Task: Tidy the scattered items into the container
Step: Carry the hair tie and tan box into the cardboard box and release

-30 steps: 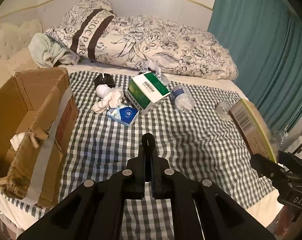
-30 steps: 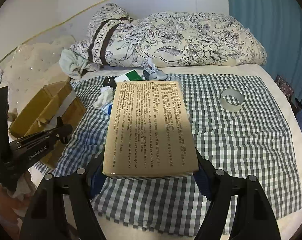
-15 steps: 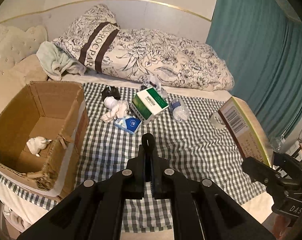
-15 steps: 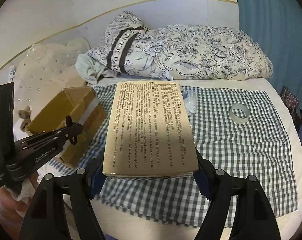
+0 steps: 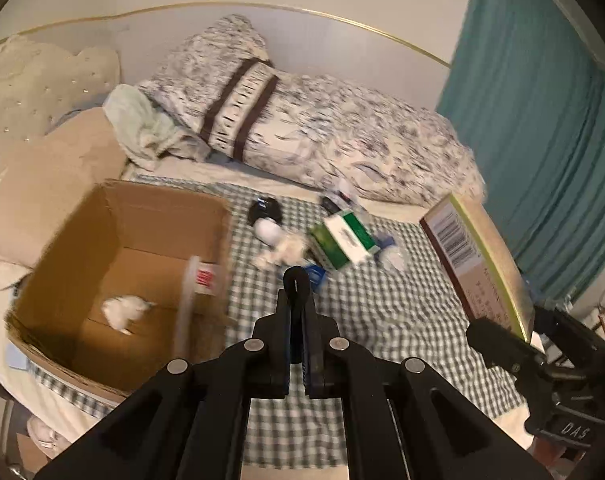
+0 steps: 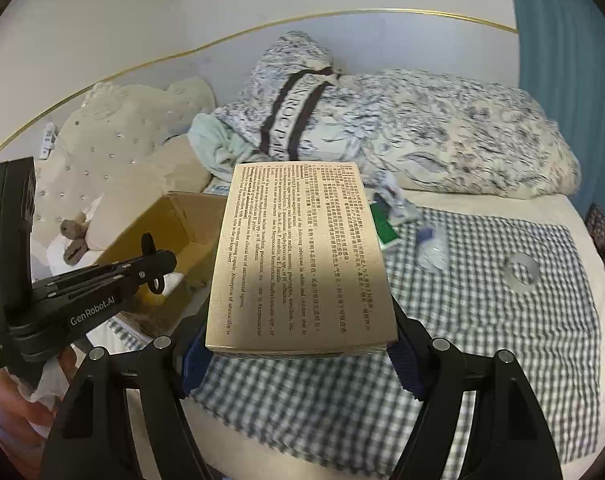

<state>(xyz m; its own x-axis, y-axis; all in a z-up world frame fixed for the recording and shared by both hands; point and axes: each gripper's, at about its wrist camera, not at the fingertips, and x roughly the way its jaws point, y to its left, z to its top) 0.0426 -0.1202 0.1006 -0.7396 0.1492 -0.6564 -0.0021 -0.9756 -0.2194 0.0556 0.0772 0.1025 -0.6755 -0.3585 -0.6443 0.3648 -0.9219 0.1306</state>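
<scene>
Your cardboard box sits open at the left edge of the bed, on the checked cloth. One crumpled white item lies on its floor; a strip of tape hangs loose at its near-right wall.

Your left tool is closed, fingers pressed together, nothing between them. It hangs above the cloth, just right of the box.

Centre of the cloth, beyond the left tool tip: a black item, a white bundle, a green-and-white carton, a small blue packet partly hidden behind the tool tip, and a clear plastic bottle. All lie near one another; exact contact is blurred.

Your right tool is spread wide and clamped on the tan printed carton, blue pads on its two long sides at the near end. The carton is lifted clear of the bed, its printed face up towards the right camera.

Right side of the cloth: a clear tape ring lies flat, well apart from the rest.

Behind: floral bedding against the headboard, teal curtain at the right.
</scene>
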